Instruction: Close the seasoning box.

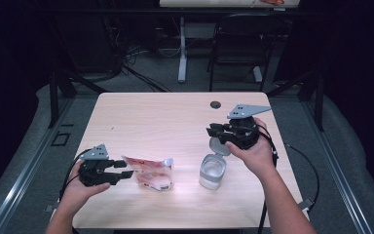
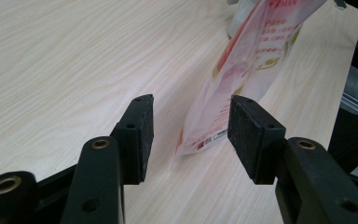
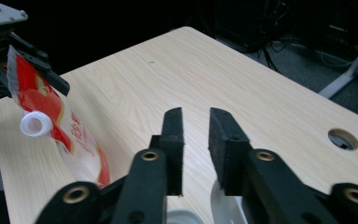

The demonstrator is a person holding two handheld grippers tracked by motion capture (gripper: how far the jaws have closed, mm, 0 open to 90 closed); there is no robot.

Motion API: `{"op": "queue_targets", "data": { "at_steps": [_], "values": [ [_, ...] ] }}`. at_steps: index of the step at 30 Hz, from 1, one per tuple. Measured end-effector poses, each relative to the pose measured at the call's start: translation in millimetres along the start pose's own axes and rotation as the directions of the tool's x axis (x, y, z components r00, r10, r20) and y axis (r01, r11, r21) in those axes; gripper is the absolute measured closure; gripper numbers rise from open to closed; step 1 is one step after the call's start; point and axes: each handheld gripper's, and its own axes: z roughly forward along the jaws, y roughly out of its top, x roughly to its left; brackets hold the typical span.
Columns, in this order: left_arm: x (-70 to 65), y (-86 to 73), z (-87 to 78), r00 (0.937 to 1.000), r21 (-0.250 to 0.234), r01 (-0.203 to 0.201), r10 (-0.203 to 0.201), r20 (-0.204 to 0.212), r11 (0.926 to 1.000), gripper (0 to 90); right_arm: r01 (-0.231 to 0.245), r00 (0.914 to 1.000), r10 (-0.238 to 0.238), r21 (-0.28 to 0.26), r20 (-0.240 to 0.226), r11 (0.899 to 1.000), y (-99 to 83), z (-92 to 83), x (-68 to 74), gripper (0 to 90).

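Left gripper [image 1: 124, 170] jaws spread, the red-and-white spouted plastic pouch [image 1: 152, 173] lying loose on the pale wooden table [image 1: 165, 119], near-left. Right gripper [image 1: 211, 132] jaws narrow, empty, above the clear flip-lid container [image 1: 212, 170].

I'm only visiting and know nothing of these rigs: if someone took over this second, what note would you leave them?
Left hand-held gripper: open, its jaws on either side of the pouch's bottom edge, pads not pressing.
Right hand-held gripper: jaws a small gap apart, nothing between them, above the container.
Red and white spouted pouch: on the table, left of the clear container.
Container: lid flipped open.
Done: lid open.
Left, probably: grip the pouch and pour into the container.
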Motion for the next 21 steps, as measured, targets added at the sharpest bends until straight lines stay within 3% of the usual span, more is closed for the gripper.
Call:
{"op": "queue_targets", "data": {
  "at_steps": [7, 12, 21],
  "values": [
    [3.4, -2.5, -7.6, 0.9997, -0.018, 0.019, -0.019, -0.017, 0.9997, 51.9, -0.030, 0.9974, 0.029, 0.005, 0.066, 1.000, -5.4, -3.9, -9.1, 90.0],
    [6.7, -4.1, -14.0, 0.9990, -0.031, 0.028, -0.029, -0.033, 0.9991, 52.3, -0.042, 0.9923, 0.039, 0.025, 0.118, 0.999, -11.6, -3.1, -15.9, 90.0],
    [11.9, -7.9, -16.4, 0.9966, -0.042, 0.051, -0.054, -0.062, 0.9978, 52.7, -0.097, 0.9835, 0.089, 0.042, 0.158, 0.994, -30.8, 4.3, -26.1, 90.0]
  ]
}}
